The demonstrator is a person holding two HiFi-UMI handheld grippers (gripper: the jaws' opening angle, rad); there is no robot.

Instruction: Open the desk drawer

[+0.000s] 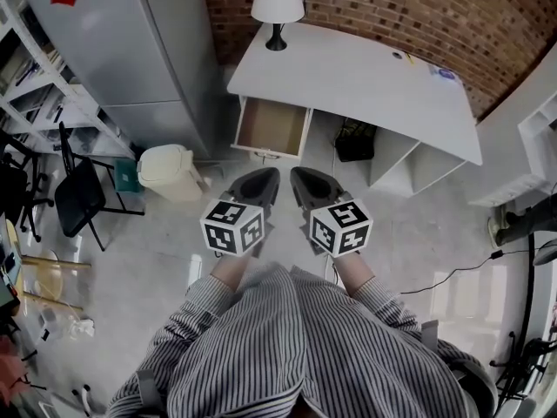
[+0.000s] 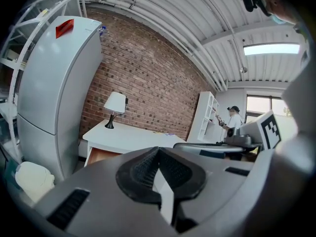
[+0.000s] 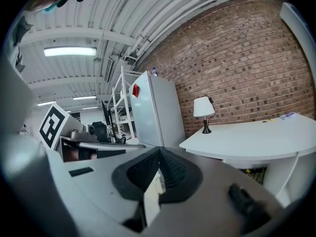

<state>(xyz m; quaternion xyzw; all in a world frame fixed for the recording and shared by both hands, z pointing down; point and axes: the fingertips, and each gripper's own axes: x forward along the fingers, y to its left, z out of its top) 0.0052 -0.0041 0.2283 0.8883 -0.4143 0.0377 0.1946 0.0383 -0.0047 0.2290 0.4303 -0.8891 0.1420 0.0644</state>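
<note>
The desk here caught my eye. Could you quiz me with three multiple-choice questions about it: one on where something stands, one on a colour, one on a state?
1. Where does the lamp stand?
A. On the floor
B. At the desk's end near the brick wall
C. On a wall shelf

2. What colour is the desk top?
A. Black
B. Green
C. White

3. How is the drawer under the desk top?
A. Pulled out, its brown inside showing
B. Pushed fully shut
C. Taken out and lying on the floor

Answers:
1. B, as the head view shows the lamp's base on the desk top, close to the bricks.
2. C, as the top is plain white in all three views.
3. A, as the head view looks straight down into the open drawer box.
</note>
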